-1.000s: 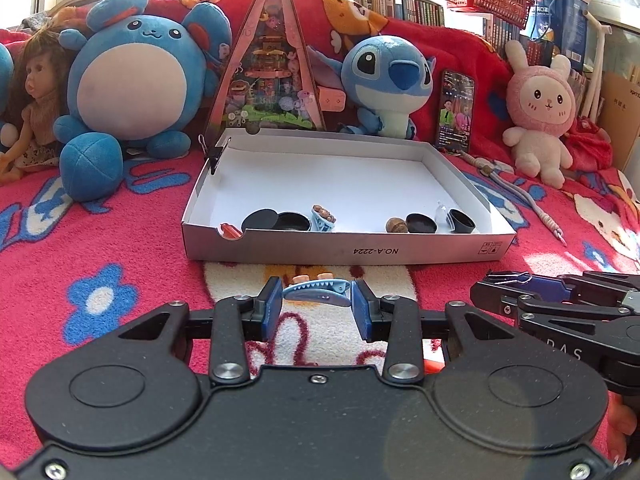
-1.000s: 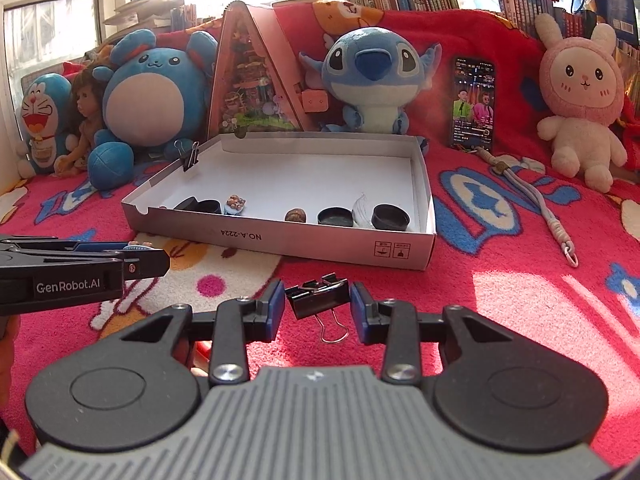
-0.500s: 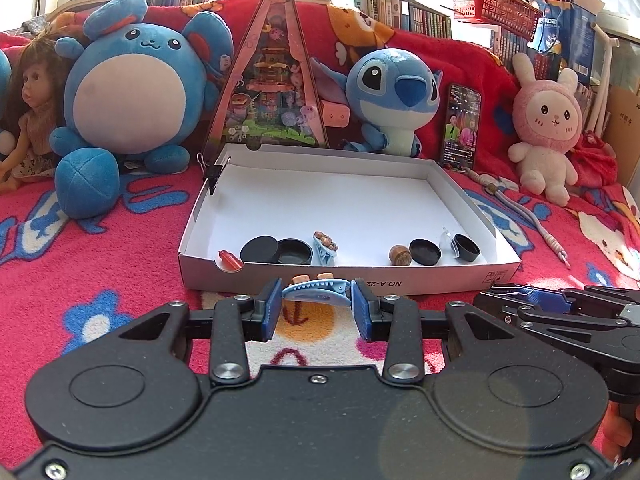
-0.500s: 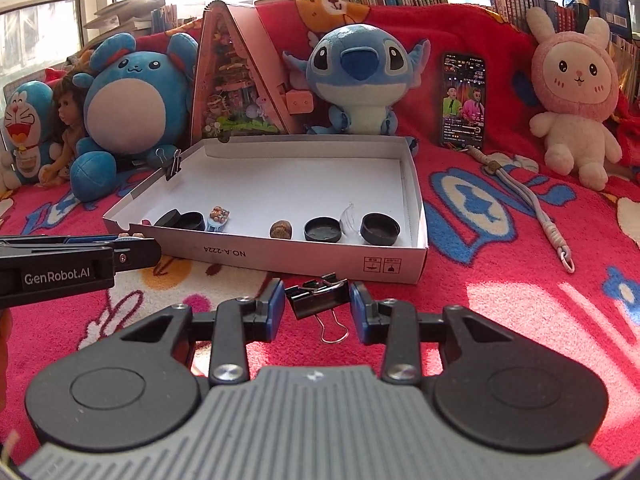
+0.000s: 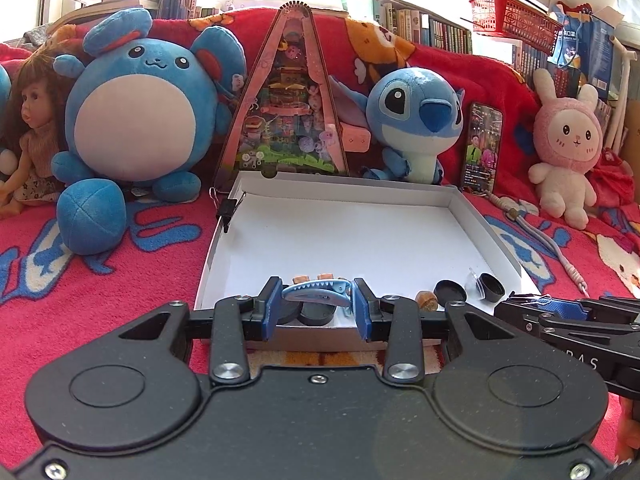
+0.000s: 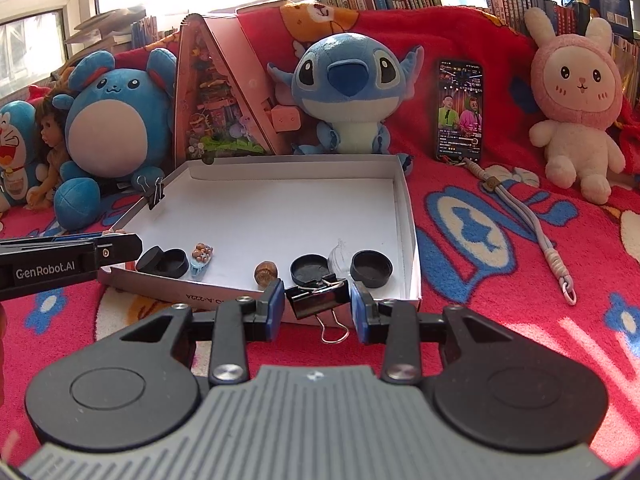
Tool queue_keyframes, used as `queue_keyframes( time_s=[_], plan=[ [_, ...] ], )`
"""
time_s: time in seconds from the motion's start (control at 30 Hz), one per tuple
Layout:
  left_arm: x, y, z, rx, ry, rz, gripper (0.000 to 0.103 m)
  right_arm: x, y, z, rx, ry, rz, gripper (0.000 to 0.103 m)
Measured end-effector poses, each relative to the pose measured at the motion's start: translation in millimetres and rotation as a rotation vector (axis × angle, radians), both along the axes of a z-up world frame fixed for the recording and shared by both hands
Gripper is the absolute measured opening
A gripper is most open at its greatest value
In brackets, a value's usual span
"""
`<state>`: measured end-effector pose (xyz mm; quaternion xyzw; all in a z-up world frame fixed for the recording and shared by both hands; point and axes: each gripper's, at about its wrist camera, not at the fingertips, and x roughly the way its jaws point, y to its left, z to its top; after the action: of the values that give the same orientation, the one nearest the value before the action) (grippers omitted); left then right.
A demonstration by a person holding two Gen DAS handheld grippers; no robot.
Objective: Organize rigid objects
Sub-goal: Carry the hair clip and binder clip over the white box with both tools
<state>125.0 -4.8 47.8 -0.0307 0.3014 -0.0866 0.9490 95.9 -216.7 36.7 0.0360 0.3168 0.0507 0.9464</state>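
Note:
A shallow white cardboard box (image 5: pixel 360 224) (image 6: pixel 280 208) lies on the red blanket. Along its near wall sit black round lids (image 6: pixel 370 267), a brown nut (image 6: pixel 266 273) and a small blue clip (image 6: pixel 201 258). My left gripper (image 5: pixel 316 304) is shut on a blue shark-shaped hair clip (image 5: pixel 316 294), held over the box's near wall. My right gripper (image 6: pixel 318 305) is shut on a black binder clip (image 6: pixel 318 298), held at the box's near edge, right of centre. The right gripper also shows at the right in the left wrist view (image 5: pixel 560 316).
Plush toys line the back: a blue round one (image 5: pixel 136 112), Stitch (image 5: pixel 416 120), a pink rabbit (image 5: pixel 568 148), a doll (image 5: pixel 32 128). A triangular toy box (image 5: pixel 292 108) and a phone (image 6: pixel 460 112) stand behind the box. A binder clip (image 6: pixel 154 194) grips the box's left wall. A lanyard (image 6: pixel 532 236) lies to the right.
Both grippers have moved forward and up toward the box with their clips still held. The box's near wall now lies right under the fingertips.

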Motion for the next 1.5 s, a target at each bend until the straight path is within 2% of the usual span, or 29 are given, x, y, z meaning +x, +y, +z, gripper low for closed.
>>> queue_keyframes(
  time_s=[0.4,0.6,0.87,1.13,1.5],
  plan=[
    [23,5,-4,-0.022,0.041,0.012,0.036,20,-5,-1,0.036,0.035,-0.022,0.041],
    [57,13,0,-0.067,0.135,0.001,0.036,45,-12,6,0.057,0.098,-0.016,0.041],
    [93,14,-1,-0.073,0.196,0.012,0.036,86,-28,14,0.123,0.171,-0.063,0.041],
    [113,5,-13,-0.037,0.244,0.019,0.036,105,-19,0,0.143,0.206,-0.047,0.041],
    [115,-2,-26,0.022,0.249,0.016,0.036,115,-3,-13,0.12,0.214,-0.019,0.042]
  ],
)
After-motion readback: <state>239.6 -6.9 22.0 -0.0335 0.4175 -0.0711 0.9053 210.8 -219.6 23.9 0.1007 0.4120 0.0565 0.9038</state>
